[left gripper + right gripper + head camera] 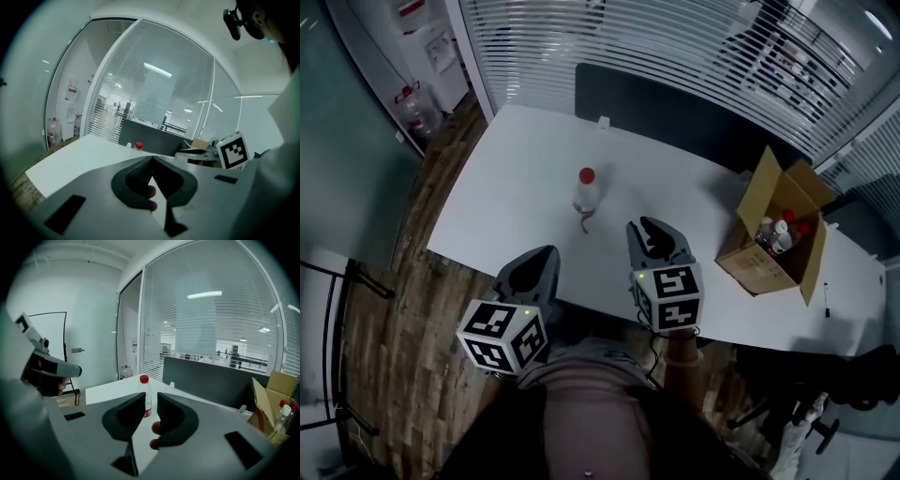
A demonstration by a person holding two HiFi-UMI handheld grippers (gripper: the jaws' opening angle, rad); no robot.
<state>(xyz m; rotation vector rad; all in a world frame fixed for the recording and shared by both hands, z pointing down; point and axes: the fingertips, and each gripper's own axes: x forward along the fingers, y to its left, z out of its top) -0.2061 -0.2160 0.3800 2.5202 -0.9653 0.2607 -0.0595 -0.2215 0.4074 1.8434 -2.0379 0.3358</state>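
A small clear plastic bottle with a red cap [587,190] stood on the white table [506,211], beyond the right gripper [654,232], jaws narrowly apart, and the left gripper [542,261], jaws closed, both empty. It looked light, slick and tippy, best taken mid-body.

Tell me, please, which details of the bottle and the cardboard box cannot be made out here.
- Red-capped bottle: label print too small in the head view; partly hidden by the right tongs in the right gripper view.
- Cardboard box: the bottles inside are partly hidden by its walls in the head view; the box is cut off at the right gripper view's edge.
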